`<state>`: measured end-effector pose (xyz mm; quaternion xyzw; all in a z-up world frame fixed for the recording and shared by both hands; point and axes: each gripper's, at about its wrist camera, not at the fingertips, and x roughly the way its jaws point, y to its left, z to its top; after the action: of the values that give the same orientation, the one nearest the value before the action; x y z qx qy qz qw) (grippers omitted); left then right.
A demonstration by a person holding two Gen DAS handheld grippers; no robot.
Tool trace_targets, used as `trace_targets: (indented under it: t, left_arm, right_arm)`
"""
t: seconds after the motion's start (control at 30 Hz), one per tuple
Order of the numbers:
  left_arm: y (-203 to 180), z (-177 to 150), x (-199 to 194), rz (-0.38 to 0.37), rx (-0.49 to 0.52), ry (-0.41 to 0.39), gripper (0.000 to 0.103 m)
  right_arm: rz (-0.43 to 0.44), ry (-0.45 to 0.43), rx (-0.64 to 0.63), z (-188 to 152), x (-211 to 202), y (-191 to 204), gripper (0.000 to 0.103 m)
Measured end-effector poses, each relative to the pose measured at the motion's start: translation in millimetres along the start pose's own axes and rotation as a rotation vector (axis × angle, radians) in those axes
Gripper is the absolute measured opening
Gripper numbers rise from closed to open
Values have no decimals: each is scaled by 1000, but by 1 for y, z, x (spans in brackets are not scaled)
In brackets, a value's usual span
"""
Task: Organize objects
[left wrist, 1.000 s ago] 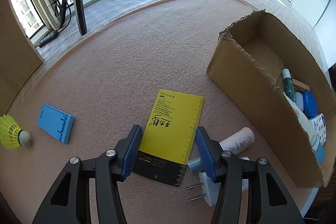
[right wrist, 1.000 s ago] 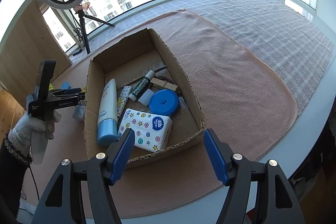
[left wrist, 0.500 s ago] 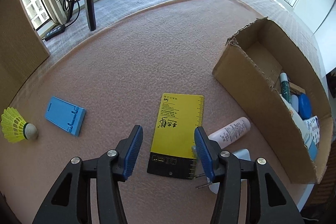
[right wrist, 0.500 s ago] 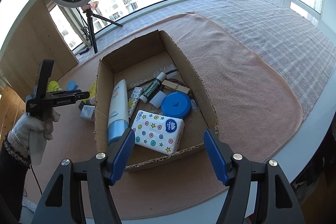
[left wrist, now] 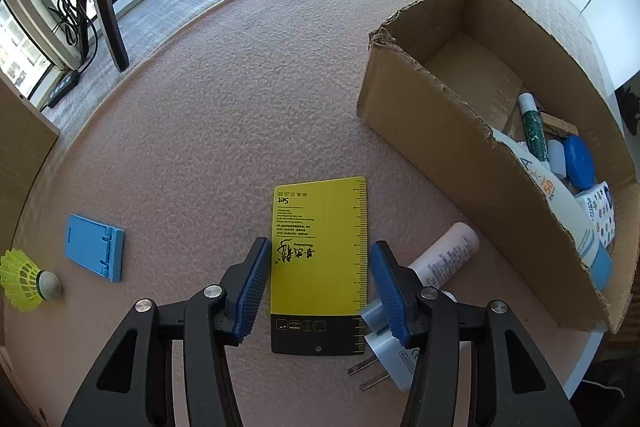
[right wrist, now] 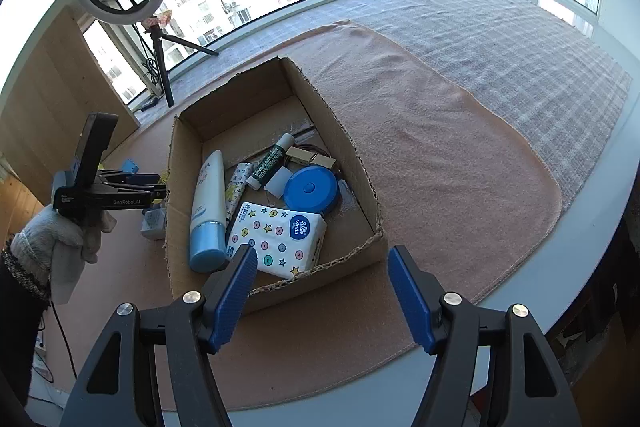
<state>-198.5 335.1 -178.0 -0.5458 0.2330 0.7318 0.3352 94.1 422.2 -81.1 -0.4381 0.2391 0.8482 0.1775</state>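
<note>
Left wrist view: left gripper low centre, jaws part open, straddling yellow card flat on mat, pads not touching it; bottle and plug lower right, shuttlecock and blue stand far left. Right wrist view: right gripper wide open, empty, above near wall of box at centre frame

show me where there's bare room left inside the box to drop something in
Free: the far end of the cardboard box, bare floor between its back wall and the green-labelled tube. Crowded: the near half, where the white-and-blue bottle, tissue pack and round blue case lie close together.
</note>
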Motion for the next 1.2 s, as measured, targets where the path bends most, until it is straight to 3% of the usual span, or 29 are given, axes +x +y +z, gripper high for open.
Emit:
trace_targets:
  t: [0.17,0.37,0.57,0.9,1.2]
  left_arm:
    - [1,-17,-5,2,-15,-16,53]
    - [19,-32,-23,7,-111,-71,53]
    - [30,-26,-59,-19,-163,-153,53]
    - [-36,21,-91,-83,-57,-254,53]
    - [-94,48,-76,-125,13,-243,53]
  right_arm:
    - [8,-7,-3,0,0,2,64]
    - [15,-9,-12,2,1,6,64]
    - [28,-11,-34,5,2,15,64]
    - [38,-8,-41,0,0,15,64]
    - [19,-9,5,-5,-3,-5,64]
